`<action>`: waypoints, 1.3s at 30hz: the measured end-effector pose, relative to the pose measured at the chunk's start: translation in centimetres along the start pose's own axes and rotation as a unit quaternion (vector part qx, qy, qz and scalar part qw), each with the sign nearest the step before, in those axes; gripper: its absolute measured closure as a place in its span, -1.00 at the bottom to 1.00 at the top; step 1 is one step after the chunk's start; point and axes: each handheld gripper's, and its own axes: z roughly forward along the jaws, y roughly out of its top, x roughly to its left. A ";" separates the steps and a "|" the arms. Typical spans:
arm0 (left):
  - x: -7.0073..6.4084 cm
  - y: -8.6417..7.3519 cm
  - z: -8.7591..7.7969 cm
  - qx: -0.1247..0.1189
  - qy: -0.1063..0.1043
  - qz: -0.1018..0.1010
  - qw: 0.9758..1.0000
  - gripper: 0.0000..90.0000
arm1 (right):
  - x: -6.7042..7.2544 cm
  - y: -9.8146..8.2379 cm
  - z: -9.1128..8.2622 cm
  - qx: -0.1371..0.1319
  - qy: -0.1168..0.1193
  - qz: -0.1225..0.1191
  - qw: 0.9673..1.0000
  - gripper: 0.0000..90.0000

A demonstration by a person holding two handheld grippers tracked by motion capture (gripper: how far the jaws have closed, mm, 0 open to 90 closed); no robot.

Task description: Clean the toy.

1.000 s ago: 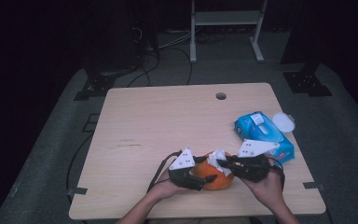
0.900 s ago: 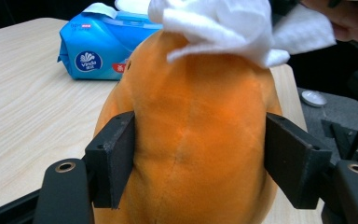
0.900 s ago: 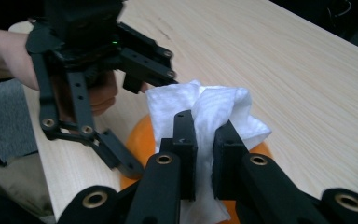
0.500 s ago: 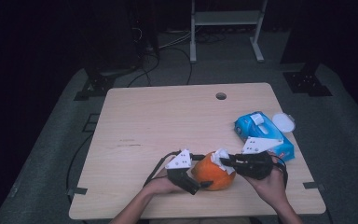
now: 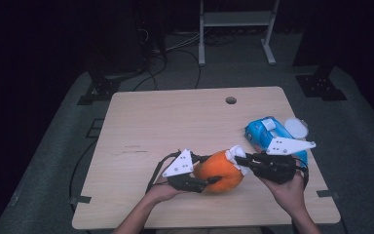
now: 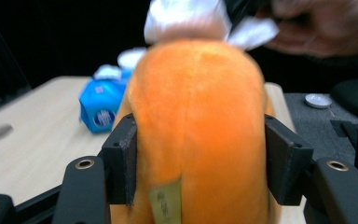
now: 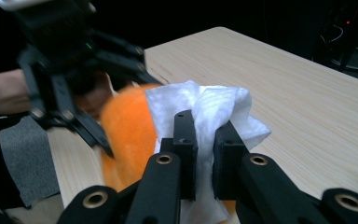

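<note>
1. The orange plush toy (image 5: 219, 170) sits between the two grippers, near the front edge of the table (image 5: 175, 122), and it seems lifted a little from the wood, though I cannot be sure of this.
2. The left gripper (image 5: 209, 181) holds the toy. In the left gripper view its two black pads press on both sides of the orange body (image 6: 200, 126). These jaws have just been closing, and the toy is between them.
3. The right gripper (image 5: 241, 161) has its fingers pressed almost together, and they pinch a white tissue (image 7: 209, 112). The tissue lies against the end of the toy that is away from the left fingers.
4. I judge the work to be wiping the toy with the tissue. The toy is already gripped and the tissue already touches it, so the wiping looks to be in hand. How much of the surface is done the pictures do not show; the toy must also still be put down.
5. Beyond the right fingers lies a blue pack of wipes (image 5: 268, 134), with a round white lid (image 5: 296, 127) just beside it.
6. A small yellowish tag (image 6: 166, 203) hangs low on the toy between the left pads. Its print is too blurred to read, and so is the round label on the blue pack (image 6: 103, 117).
</note>
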 end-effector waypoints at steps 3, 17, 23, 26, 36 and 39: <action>0.0 0.6 -0.5 0.026 0.004 0.012 1.000 -0.12 | -0.3 -0.6 0.7 0.017 0.003 0.013 1.000 0.81; 0.2 -2.7 2.1 0.110 -0.001 -0.016 0.994 -0.26 | 0.2 -2.6 4.6 0.083 0.013 0.007 0.996 0.81; -0.5 -2.6 2.6 0.120 -0.006 0.003 0.993 -0.28 | 1.9 -1.9 5.4 0.074 0.037 -0.018 0.996 0.81; -0.4 -2.7 2.5 0.117 -0.006 -0.002 0.993 -0.28 | 2.2 -1.7 5.6 0.084 0.029 -0.033 0.996 0.81; 1.2 -2.7 1.4 0.104 -0.010 -0.060 0.993 -0.56 | -1.8 -4.0 4.7 0.091 0.004 0.029 0.995 0.81; 1.1 -3.1 1.4 0.107 -0.013 -0.056 0.993 -0.46 | -1.9 -4.0 4.7 0.089 0.006 0.034 0.995 0.81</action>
